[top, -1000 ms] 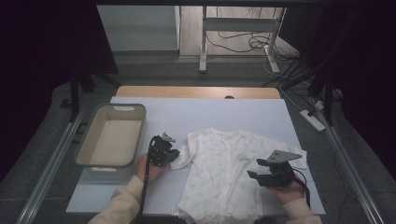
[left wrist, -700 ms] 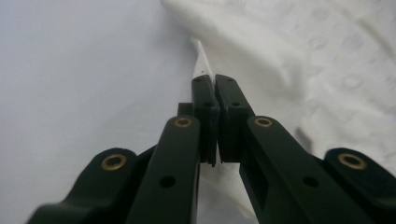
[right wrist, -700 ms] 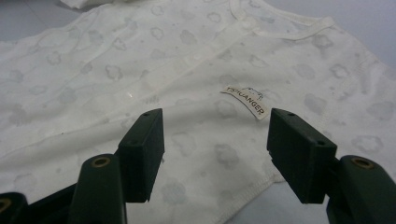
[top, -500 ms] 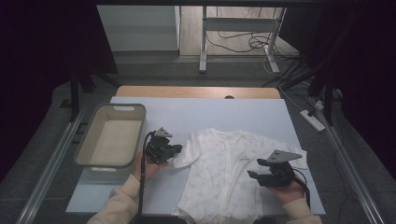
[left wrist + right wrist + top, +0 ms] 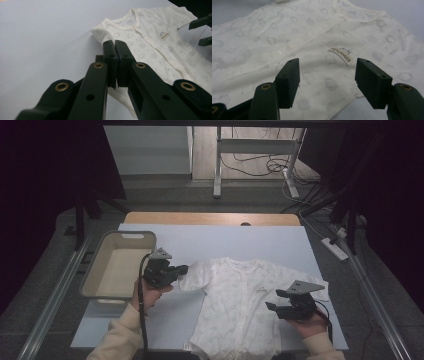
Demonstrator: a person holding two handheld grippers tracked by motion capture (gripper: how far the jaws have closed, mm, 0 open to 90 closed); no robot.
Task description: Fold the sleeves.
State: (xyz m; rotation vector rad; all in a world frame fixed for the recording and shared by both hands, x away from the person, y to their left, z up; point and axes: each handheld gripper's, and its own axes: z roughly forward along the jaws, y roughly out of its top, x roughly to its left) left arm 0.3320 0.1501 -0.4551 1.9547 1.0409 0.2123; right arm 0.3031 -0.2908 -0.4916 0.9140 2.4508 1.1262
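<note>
Left fingers pinched the sleeve; right fingers stood apart above the garment.

The left gripper (image 5: 182, 269) clenched the edge of the sleeve (image 5: 100, 33) of the white baby garment (image 5: 240, 305), which lay flat on the pale blue surface (image 5: 225, 242). The right gripper (image 5: 327, 82) hovered released over its opposite side, near the label (image 5: 340, 55). A beige bin (image 5: 95, 275) sat just beside the left hand (image 5: 150, 295).

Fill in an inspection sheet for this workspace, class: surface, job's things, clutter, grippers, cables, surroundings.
Surface: pale blue sheet over a wooden table.
Job's things: cream patterned baby garment lying flat, one sleeve lifted.
Clutter: beige plastic tub at the table's left edge.
Grippers: left gripper shut on the garment's sleeve; right gripper open above the other sleeve.
Cables: black lead from left gripper; floor cables behind.
Surroundings: dark room, white table frame beyond.
</note>
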